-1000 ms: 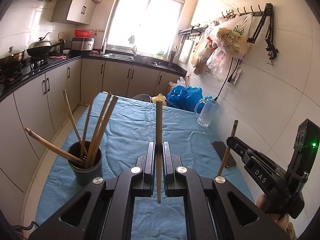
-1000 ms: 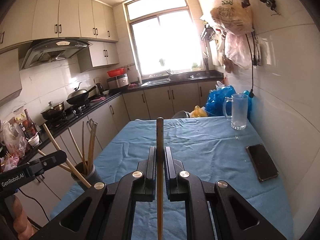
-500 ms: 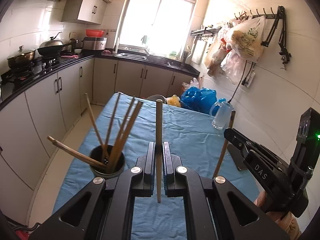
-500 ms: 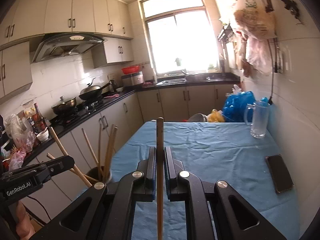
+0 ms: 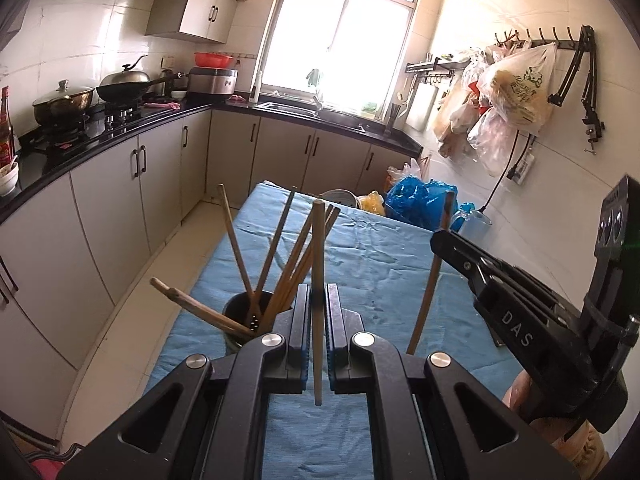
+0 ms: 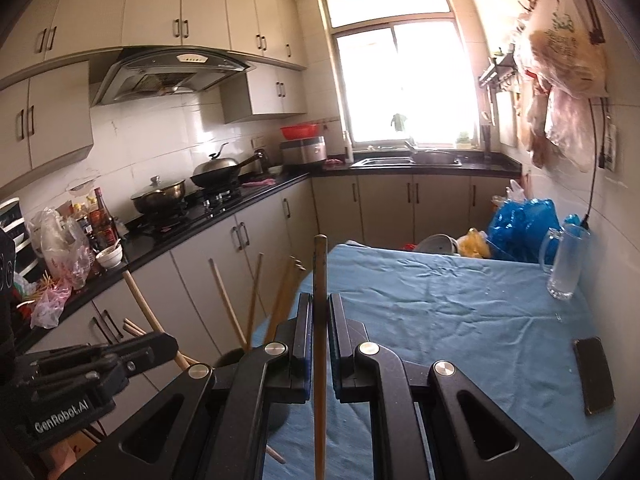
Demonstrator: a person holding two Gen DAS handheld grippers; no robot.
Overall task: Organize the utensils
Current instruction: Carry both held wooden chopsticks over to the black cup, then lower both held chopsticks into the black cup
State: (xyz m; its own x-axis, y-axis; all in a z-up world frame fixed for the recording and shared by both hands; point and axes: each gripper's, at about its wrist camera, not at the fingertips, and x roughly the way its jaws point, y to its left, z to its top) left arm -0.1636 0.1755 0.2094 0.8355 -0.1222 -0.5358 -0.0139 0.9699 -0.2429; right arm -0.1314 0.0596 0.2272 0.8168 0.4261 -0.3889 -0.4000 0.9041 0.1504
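Chopsticks (image 5: pixel 280 268) stand splayed in dark cup (image 5: pixel 240 320) on tabletop (image 5: pixel 380 256); L claw (image 5: pixel 318 312) & R claw (image 6: pixel 320 320) each clamp one chopstick upright.

My left gripper (image 5: pixel 316 308) points forward and somewhat downward over the blue-covered table (image 5: pixel 384 256), jaws clamped on an upright chopstick (image 5: pixel 318 280). My right gripper (image 6: pixel 320 320) sits over the same table, also tilted a little downward, jaws pinched on a second chopstick (image 6: pixel 320 340) standing upright between the pads. In the left wrist view the right gripper shows at the table's right side, and a bit of my hand (image 5: pixel 520 392) is visible beneath its black body.
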